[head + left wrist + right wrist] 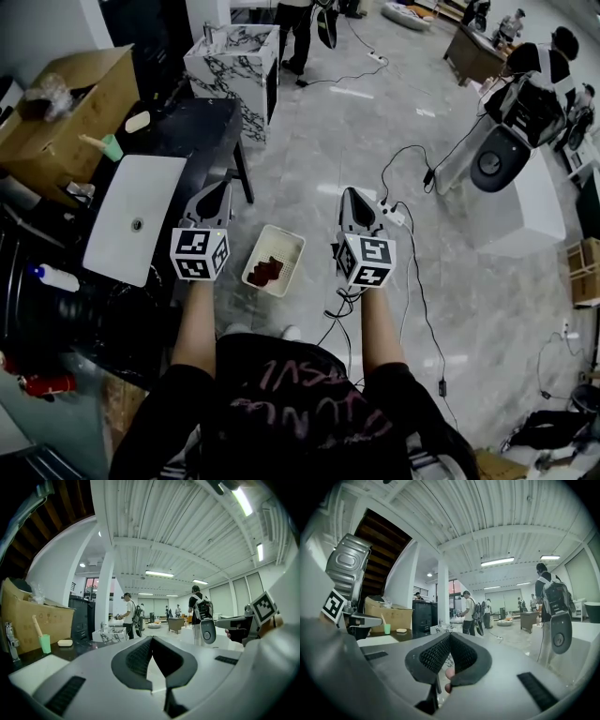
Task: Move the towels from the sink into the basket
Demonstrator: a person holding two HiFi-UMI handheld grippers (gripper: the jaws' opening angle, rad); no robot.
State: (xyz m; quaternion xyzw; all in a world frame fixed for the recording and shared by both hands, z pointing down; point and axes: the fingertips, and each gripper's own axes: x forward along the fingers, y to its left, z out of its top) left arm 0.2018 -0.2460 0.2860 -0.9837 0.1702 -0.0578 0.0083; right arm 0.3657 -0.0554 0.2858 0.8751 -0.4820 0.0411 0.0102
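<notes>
Holds left hand-held gripper (223, 186) (151, 638) and right hand-held gripper (352, 192) (450, 635) level, jaws together and empty, flanking the basket (291, 242) on the floor (309, 141) with a dark red towel lump (266, 271) inside, too small to count, and covers part of the edge of the sink (117, 216) with the left.

A crumpled dark red towel (266, 272) lies in the white rectangular basket (287, 242) on the floor, just beside the counter holding the white sink (141, 187)

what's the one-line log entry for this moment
left gripper: shut, empty | right gripper: shut, empty | sink: no towel seen | basket: red towel inside
</notes>
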